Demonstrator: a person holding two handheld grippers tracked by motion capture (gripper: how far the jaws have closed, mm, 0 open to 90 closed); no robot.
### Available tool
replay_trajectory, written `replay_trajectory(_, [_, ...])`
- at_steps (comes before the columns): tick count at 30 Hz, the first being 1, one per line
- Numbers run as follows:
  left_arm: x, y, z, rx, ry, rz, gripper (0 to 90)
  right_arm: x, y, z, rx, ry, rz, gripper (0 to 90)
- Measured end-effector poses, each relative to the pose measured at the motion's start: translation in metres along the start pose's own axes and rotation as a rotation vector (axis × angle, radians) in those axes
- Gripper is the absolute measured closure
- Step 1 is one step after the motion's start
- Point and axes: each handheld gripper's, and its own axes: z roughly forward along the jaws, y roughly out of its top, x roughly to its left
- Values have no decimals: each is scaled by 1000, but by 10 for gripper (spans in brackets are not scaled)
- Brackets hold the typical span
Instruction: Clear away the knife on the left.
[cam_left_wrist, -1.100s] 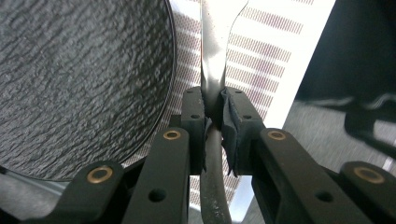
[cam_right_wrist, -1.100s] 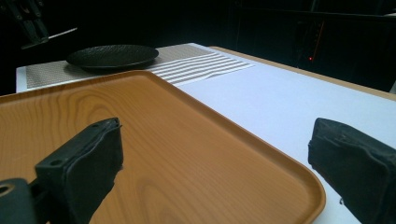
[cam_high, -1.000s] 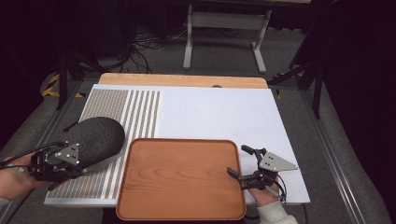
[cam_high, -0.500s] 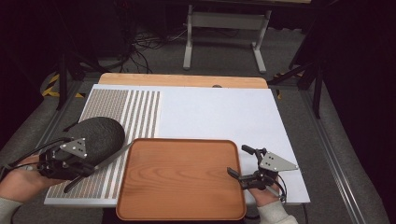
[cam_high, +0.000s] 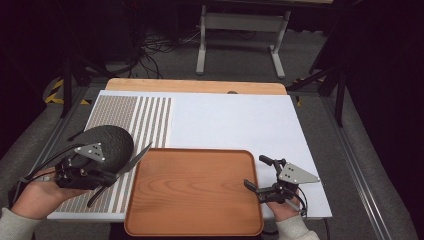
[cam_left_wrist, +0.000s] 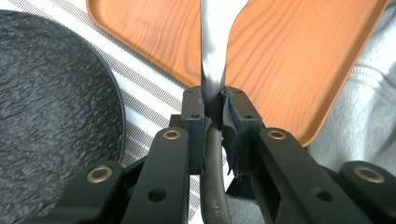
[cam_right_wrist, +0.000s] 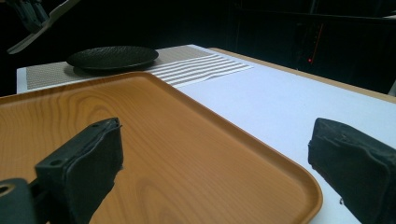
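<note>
- Your left gripper (cam_high: 107, 172) has shifted toward the wooden tray (cam_high: 195, 227) since the earlier frames, carrying the knife (cam_high: 129, 163) with it, so the blade tip is now at the tray's upper left corner; before, it was over the striped placemat (cam_high: 150, 112).
- Your right gripper (cam_high: 264, 175) has kept its place at the tray's right edge.
- Your left gripper's jaws are clamped tight on the knife: in the left gripper view the pads pinch it (cam_left_wrist: 212, 70) where the silver blade meets the dark handle, and the blade runs straight out ahead, over the tray (cam_left_wrist: 289, 56).
- In the high view one end of the knife reaches to the tray's upper left corner, and the other trails back over the placemat just left of the tray.
- The black plate (cam_high: 112, 142) lies on the placemat, left of the tray and close to its upper left corner; your left gripper partly covers it.
- Your right gripper's jaws stand wide apart with nothing between them; in the right gripper view one pad (cam_right_wrist: 88, 161) is over the tray's wood and the other is off past its rim, above the white tabletop (cam_right_wrist: 289, 107).
- The tray sits at the near edge of the table, between your two hands.
</note>
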Motion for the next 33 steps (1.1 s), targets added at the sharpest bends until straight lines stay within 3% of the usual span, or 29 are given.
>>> replay_trajectory(5, [-4,4,5,-18,-15,-26,799,0,0,0,0,0,0,38])
replay_trajectory(11, [-15,10,17,-35,-10,-20,799,0,0,0,0,2,0,38])
replay_trajectory(19, [-26,21,34,-71,-62,-28,799,0,0,-1,-4,2,1,38])
replay_trajectory(33, [-34,29,54,-113,-109,-34,798,0,0,0,-3,4,0,38])
